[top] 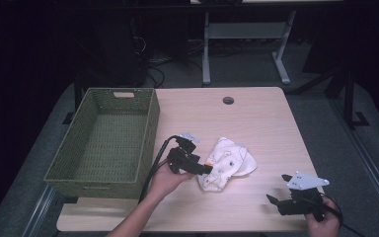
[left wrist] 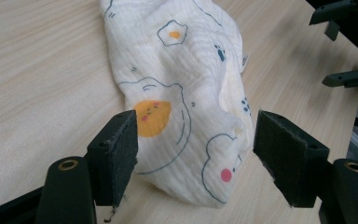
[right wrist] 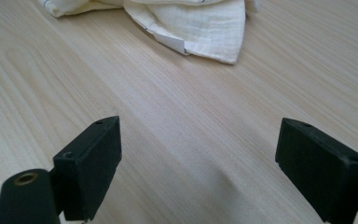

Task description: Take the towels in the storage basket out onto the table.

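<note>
A: Where's the cloth (top: 227,163)?
B: Crumpled flat on the tabletop (top: 256,118), near the middle, just right of the basket (top: 106,140); nothing lifts it.
A: And the left gripper (left wrist: 196,154)?
B: Fingers (left wrist: 116,149) released, spread either side of the cloth's near end; likely lined up that way to pinch the bunched edge.
A: The right gripper (right wrist: 200,168)?
B: Fingers (right wrist: 91,158) released too, grasping nothing; it hangs over bare wood, well apart from the cloth, probably kept clear of the left.

Both grippers, left (top: 208,169) (right (top: 272,200)), gape wide.
</note>
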`<state>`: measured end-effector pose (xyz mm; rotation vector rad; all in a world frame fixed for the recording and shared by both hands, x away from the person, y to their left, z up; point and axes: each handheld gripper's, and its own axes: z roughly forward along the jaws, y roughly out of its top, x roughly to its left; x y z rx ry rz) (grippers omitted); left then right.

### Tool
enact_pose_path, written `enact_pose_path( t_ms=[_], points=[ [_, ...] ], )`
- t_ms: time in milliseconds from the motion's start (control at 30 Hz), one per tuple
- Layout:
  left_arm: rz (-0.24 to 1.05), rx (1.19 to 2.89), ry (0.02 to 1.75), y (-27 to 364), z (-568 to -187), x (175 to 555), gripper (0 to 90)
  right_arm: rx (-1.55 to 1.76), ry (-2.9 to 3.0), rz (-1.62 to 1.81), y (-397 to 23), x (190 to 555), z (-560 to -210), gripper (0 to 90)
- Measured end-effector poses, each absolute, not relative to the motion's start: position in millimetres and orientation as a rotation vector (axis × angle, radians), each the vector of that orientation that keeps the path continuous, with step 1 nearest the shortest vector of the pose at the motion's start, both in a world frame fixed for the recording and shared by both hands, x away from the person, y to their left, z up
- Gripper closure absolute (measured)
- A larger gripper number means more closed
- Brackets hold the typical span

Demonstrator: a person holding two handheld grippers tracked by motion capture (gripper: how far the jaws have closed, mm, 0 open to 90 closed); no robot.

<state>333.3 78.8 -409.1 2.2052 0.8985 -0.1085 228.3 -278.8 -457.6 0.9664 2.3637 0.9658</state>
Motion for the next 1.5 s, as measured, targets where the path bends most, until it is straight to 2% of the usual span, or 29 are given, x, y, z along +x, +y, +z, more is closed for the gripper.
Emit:
enact_pose_path(
  t_ms=[533, 800, 1000, 1333, 1500],
  points=[
    [-0.076, 2.135, 0.84, 107.4, -415.1, 293.5, 29.3, 0.969, 2.369, 0.96, -275.9, 228.6, -458.5, 14.0],
    [-0.049, 2.155, 0.817, 112.7, -421.0, 276.7, 28.2, 0.961, 2.378, 0.952, -272.7, 228.7, -459.2, 14.0],
    [-0.035, 2.2, 0.812, 118.7, -427.7, 271.6, 28.2, 0.97, 2.379, 0.951, -273.2, 228.9, -459.4, 14.0],
    [-0.069, 2.152, 0.845, 133.6, -438.3, 260.8, 28.1, 0.975, 2.377, 0.954, -274.9, 229.5, -460.2, 14.0],
    [-0.042, 2.148, 0.856, 135.8, -440.9, 260.7, 28.1, 0.968, 2.382, 0.96, -274.4, 229.9, -460.1, 14.0]
  ],
)
